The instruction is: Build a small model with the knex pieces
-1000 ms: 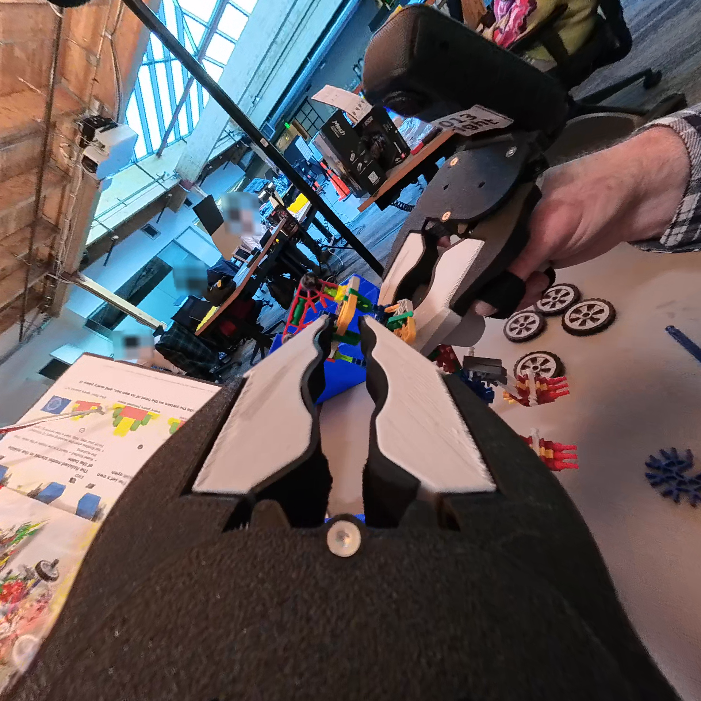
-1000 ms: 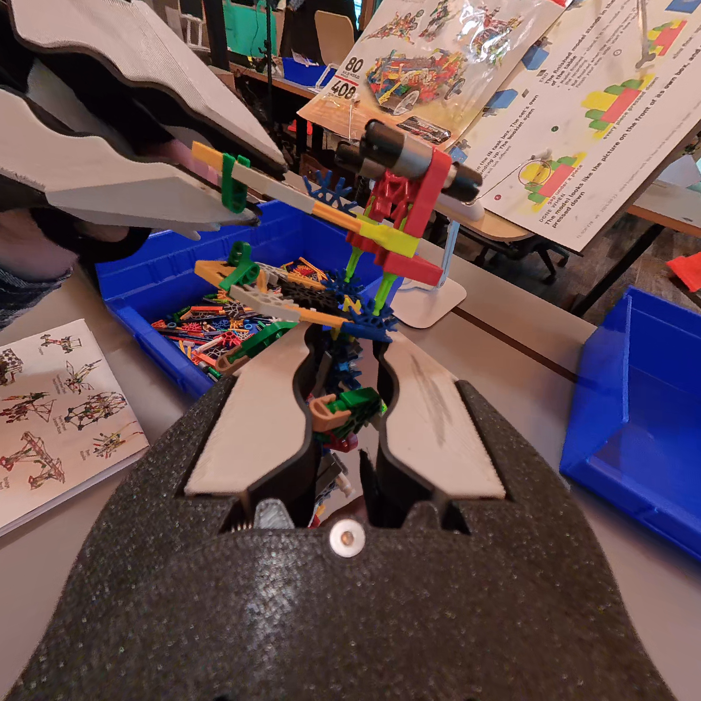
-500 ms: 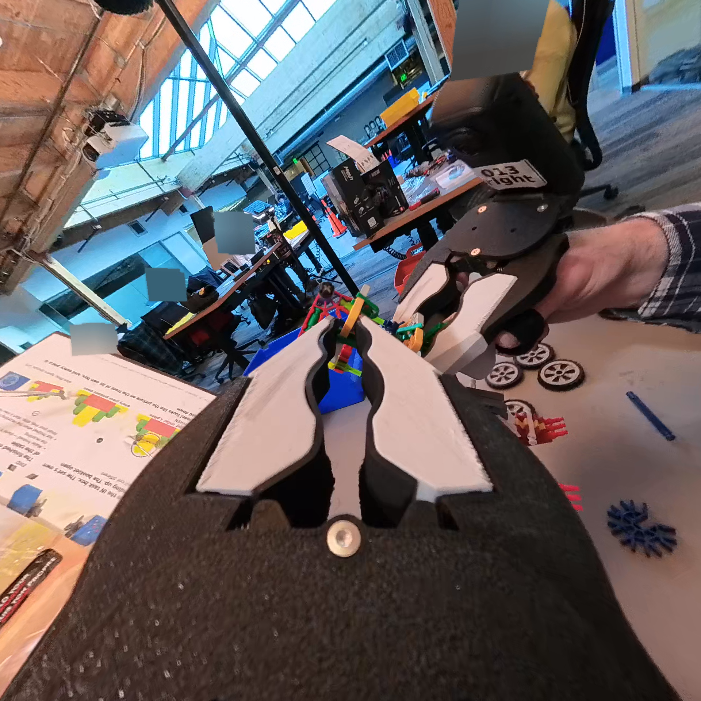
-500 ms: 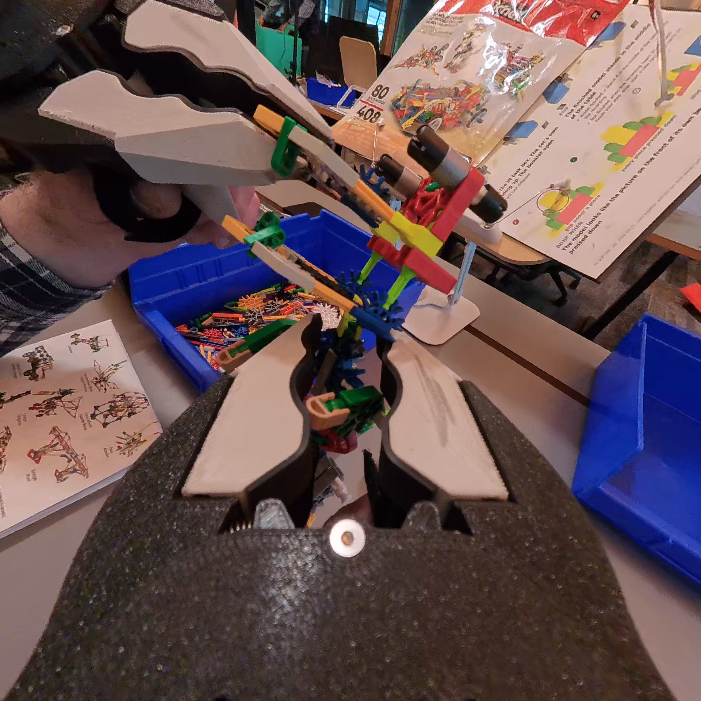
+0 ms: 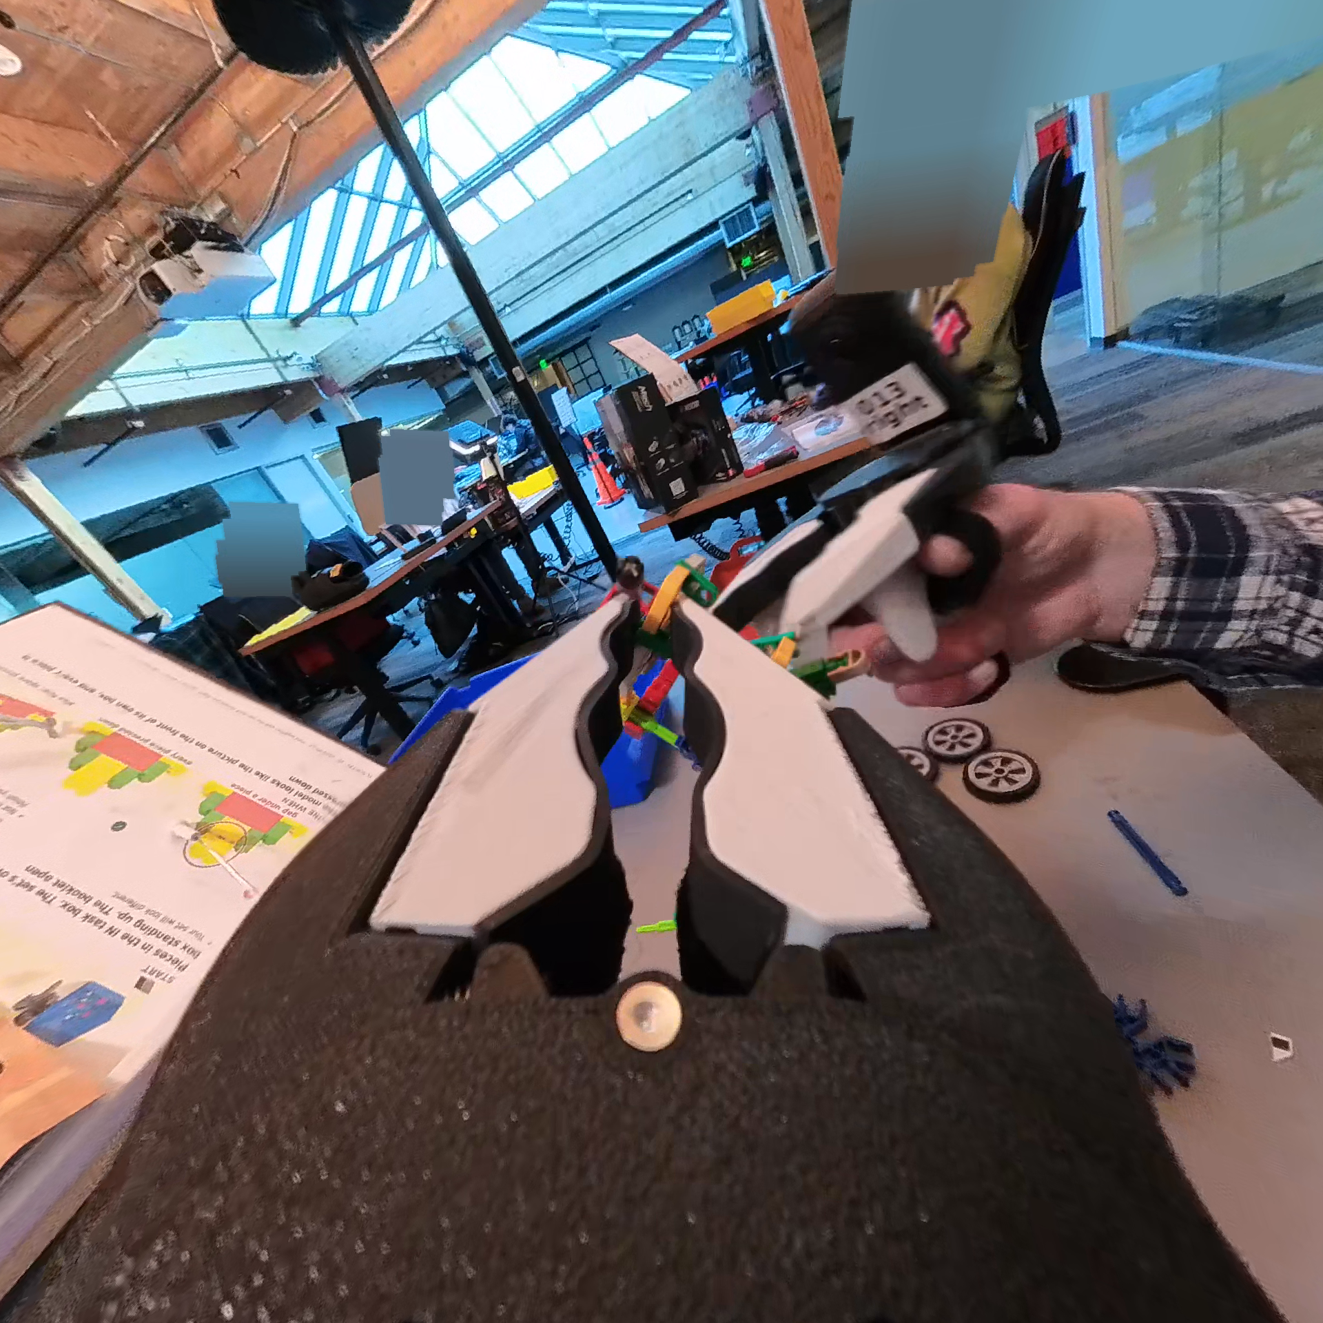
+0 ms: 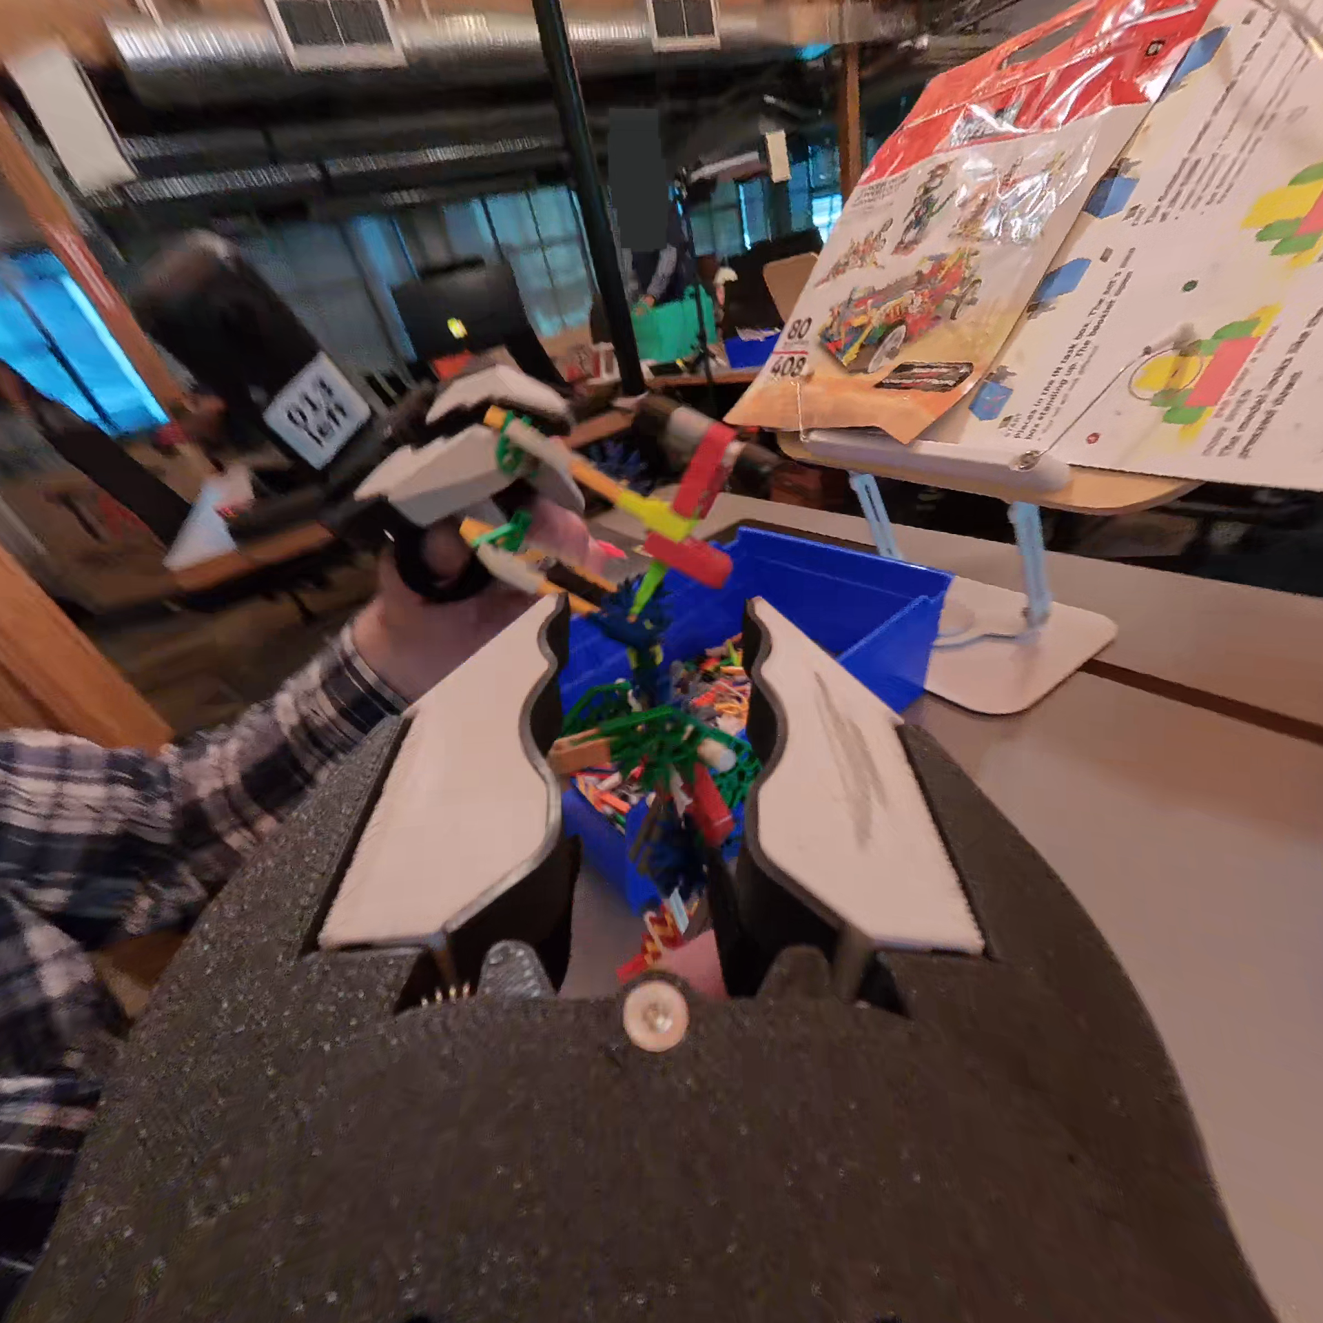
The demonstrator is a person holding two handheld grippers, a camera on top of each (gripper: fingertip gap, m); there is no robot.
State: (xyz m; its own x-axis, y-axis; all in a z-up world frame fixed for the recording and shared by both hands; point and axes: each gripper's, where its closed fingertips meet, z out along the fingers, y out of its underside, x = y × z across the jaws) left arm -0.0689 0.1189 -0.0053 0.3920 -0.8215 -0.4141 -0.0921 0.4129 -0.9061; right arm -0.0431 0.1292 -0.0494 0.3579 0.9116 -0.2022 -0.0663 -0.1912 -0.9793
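Observation:
A colourful rod-and-connector toy model (image 6: 680, 515) hangs in the air over a blue bin (image 6: 859, 594) of loose pieces. My left gripper (image 5: 655, 608) is shut on a yellow-orange rod of the model (image 5: 662, 687). It also shows in the right wrist view (image 6: 565, 458), held by a hand in a plaid sleeve. My right gripper (image 6: 653, 608) has its jaws apart, with the model's green and tan end (image 6: 658, 744) lying between them. It also shows in the left wrist view (image 5: 759, 616), just right of my left fingertips.
Black wheels (image 5: 999, 773), a blue rod (image 5: 1145, 852) and a blue connector (image 5: 1152, 1052) lie on the pale table (image 6: 1110, 859). A printed sheet (image 5: 143, 787) leans on a white stand (image 6: 1002, 644) behind the bin. People and desks are far behind. The left gripper's tips are roughly 6 cm from the right gripper's. Both grippers' tips are roughly 25 cm from the blue connector (image 5: 1152, 1052).
The right gripper's jaws have spread wider around the model's green end. The two grippers have drawn apart, and both views are now blurred by motion.

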